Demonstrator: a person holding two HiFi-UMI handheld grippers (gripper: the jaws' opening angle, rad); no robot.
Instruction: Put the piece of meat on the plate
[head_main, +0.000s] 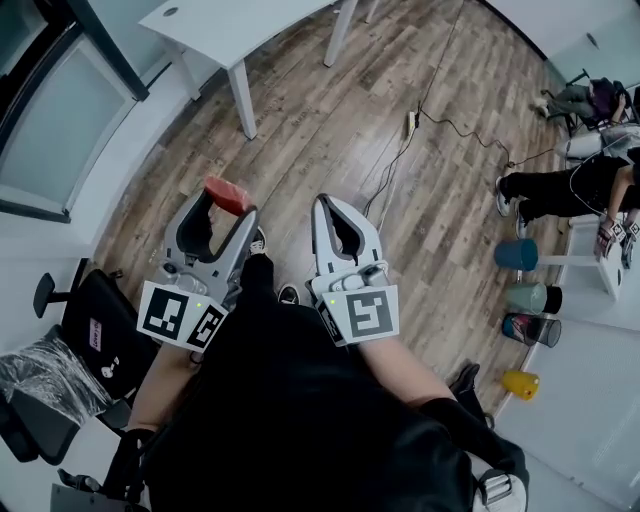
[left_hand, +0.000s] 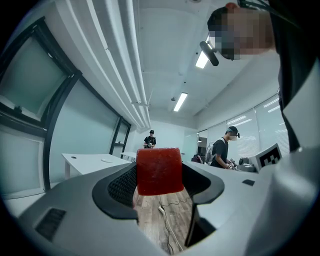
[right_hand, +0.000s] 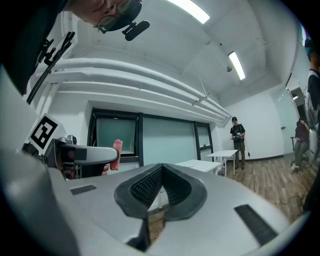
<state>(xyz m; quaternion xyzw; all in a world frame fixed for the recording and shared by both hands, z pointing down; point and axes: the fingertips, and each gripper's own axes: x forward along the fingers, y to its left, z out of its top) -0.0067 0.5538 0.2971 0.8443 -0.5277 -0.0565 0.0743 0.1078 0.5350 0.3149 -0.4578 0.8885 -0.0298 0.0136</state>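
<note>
The piece of meat (head_main: 227, 193) is a red block, and my left gripper (head_main: 228, 204) is shut on it with the jaws set wide. Both hang over the wooden floor in front of my body. In the left gripper view the meat (left_hand: 159, 167) fills the gap between the dark ribbed pads (left_hand: 123, 186). My right gripper (head_main: 326, 205) hangs beside it on the right, shut and empty. In the right gripper view its pads (right_hand: 150, 187) meet at the tip of the right gripper (right_hand: 161, 171), and the meat (right_hand: 117, 148) shows pink at the left. No plate is clearly in view.
A white table (head_main: 235, 28) stands ahead on the wooden floor (head_main: 330, 130), where a cable and power strip (head_main: 410, 125) lie. A person (head_main: 565, 188) stands at the right near a white bench (head_main: 590, 262) with coloured cups (head_main: 518, 254). A black chair (head_main: 95, 335) is at my left.
</note>
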